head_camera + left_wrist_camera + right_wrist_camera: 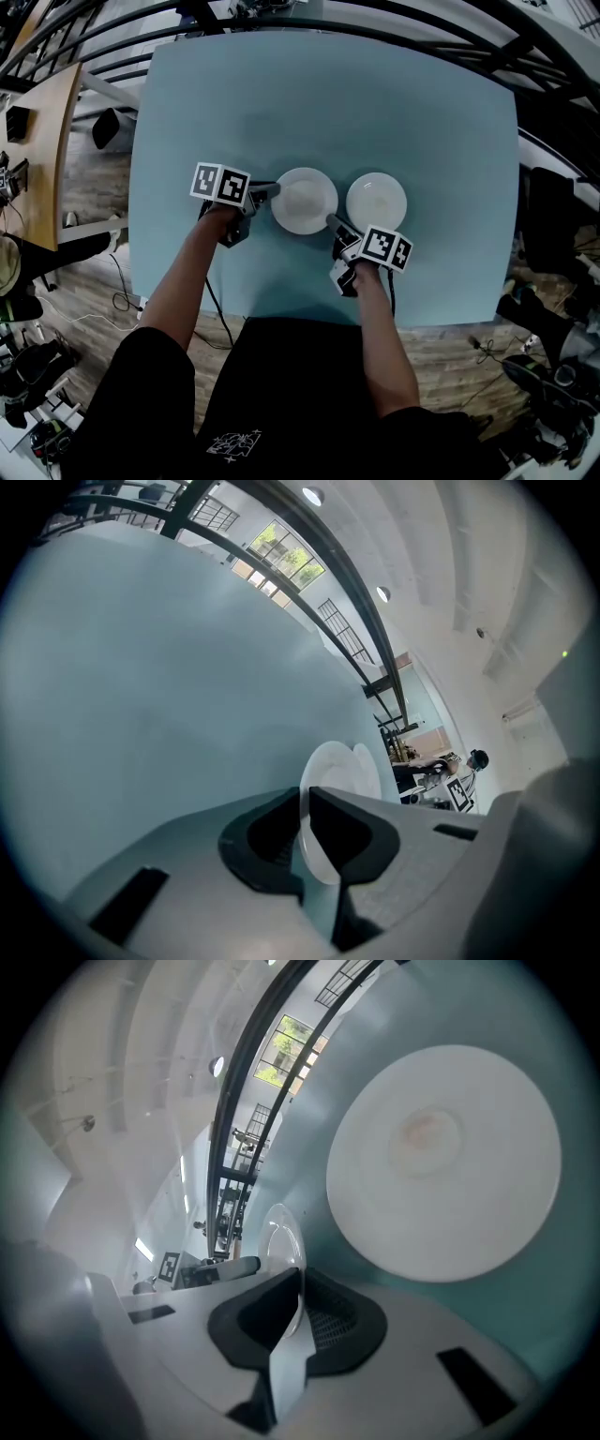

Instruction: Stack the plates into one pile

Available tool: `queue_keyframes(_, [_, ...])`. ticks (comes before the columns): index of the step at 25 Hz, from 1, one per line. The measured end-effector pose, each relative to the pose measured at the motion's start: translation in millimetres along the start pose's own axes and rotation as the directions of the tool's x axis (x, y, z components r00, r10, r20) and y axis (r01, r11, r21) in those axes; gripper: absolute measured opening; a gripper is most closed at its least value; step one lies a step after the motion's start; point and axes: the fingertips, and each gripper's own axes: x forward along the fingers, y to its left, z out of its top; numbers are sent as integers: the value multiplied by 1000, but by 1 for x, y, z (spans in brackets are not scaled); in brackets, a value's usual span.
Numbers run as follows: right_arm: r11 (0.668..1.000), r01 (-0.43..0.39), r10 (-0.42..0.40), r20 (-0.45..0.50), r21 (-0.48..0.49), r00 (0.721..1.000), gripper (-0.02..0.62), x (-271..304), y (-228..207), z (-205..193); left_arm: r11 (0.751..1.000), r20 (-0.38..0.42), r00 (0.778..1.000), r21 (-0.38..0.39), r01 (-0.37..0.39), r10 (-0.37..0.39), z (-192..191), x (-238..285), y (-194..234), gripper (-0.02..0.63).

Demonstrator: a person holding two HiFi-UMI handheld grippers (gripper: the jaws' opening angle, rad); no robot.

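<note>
— Two white plates are pictured on a pale blue counter [431, 112]. How are they placed?

— They are set side by side near the counter's middle, close but not touching: the left plate [304, 201] and the right plate [377, 200].

— What is held?

— The left plate is gripped twice. Its left rim is clamped by the left tool [273, 190], and its near right rim is clamped by the right tool [331, 222]. In each gripper view the thin rim is seen pinched between that tool's dark jaws. The right plate is left lying flat, just beside the right tool.

— Can any writing be read?

— Black-and-white square markers are carried on the left cube [221, 183] and the right cube [387, 247]. A white print is seen on the person's black shirt [234, 441], but it is too small to be read.
</note>
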Motion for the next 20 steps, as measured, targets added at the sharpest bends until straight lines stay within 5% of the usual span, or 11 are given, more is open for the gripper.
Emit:
queue_keyframes(11, [999, 40, -43, 100, 29, 994, 23, -81, -37, 44, 996, -44, 997, 56, 72, -70, 11, 67, -78, 35])
queue_keyframes(20, [993, 100, -106, 125, 56, 986, 25, -129, -81, 75, 994, -89, 995, 98, 53, -45, 13, 131, -120, 37])
